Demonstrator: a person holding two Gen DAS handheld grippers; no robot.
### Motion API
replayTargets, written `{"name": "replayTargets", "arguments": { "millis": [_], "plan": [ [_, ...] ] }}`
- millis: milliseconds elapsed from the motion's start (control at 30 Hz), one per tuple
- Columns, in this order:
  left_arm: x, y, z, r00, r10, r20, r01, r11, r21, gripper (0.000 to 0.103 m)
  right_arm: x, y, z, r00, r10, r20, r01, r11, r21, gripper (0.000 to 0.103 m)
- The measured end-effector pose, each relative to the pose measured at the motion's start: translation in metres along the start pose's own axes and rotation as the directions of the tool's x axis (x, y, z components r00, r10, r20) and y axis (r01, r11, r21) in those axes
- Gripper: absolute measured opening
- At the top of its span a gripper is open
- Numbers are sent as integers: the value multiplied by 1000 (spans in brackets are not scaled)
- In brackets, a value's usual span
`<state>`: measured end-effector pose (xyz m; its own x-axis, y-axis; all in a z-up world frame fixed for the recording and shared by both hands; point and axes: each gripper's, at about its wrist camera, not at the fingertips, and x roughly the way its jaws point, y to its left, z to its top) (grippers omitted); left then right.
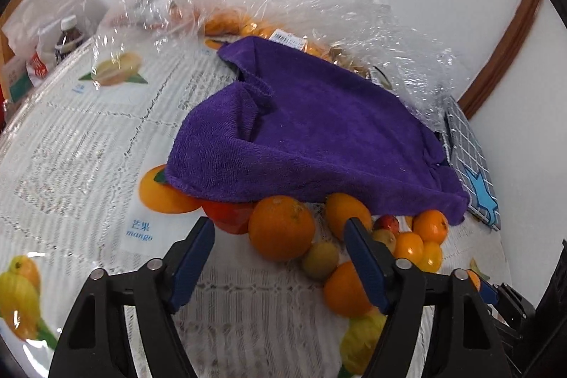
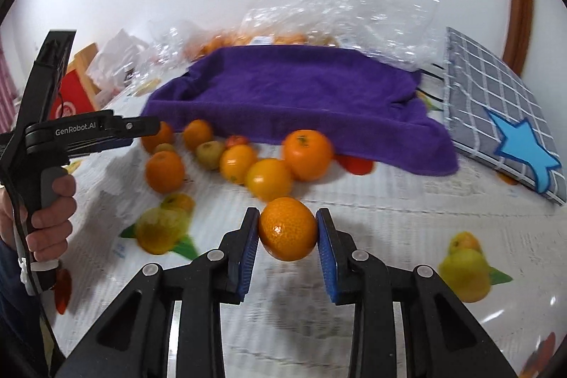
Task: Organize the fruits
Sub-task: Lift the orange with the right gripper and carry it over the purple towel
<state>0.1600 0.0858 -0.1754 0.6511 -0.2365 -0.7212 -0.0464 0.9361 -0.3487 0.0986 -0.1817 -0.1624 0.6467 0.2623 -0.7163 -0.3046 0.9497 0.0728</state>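
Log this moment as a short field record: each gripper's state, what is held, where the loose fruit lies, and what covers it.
right gripper: shut on a mandarin, lifted off the table
left gripper: open, empty, aimed at a large orange
loose fruit: pile along the near edge of the purple towel
cover: purple towel drapes over a red fruit
surface: fruit-print tablecloth
behind: clear plastic bags

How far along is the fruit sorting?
Early, it seems. Nothing visibly sorted yet. In hand: the right gripper is clamped on one orange, lifted off the table. The left gripper is open, empty, facing the pile. Left: a loose cluster of fruit at the edge of the purple towel, some partly under it.
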Motion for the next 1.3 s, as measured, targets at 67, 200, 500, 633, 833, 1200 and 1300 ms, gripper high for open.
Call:
{"name": "replayTargets", "arguments": {
  "millis": [67, 200, 500, 633, 833, 1200, 1300],
  "plan": [
    [5, 1, 0, 1000, 2, -7, -2, 1000, -8, 65, 4, -11, 0, 1000, -17, -9, 17, 1000, 24, 32],
    [9, -2, 0, 1000, -1, -1, 1, 1000, 11, 57, 12, -27, -3, 999, -30, -25, 32, 997, 72, 32],
    [12, -7, -3, 1000, -7, 9, 7, 999, 34, 39, 18, -37, -3, 999, 1, -54, 6, 993, 117, 33],
    [10, -4, -4, 1000, -10, 20, 10, 1000, 18, 39, 20, -42, -3, 998, 23, -54, -15, 990, 138, 33],
    [2, -4, -6, 997, 35, 73, -36, 999, 14, 39, 20, -39, -4, 999, 6, -50, 0, 993, 122, 32],
    [-19, -7, -4, 987, 13, 162, -16, 1000, 18, 39, 5, -39, -3, 1000, 11, 6, -12, 989, 146, 32],
    [-26, -7, -4, 984, -16, 176, 14, 1000, 11, 39, -3, -38, 3, 1000, 11, 27, -14, 989, 147, 32]
  ]
}}
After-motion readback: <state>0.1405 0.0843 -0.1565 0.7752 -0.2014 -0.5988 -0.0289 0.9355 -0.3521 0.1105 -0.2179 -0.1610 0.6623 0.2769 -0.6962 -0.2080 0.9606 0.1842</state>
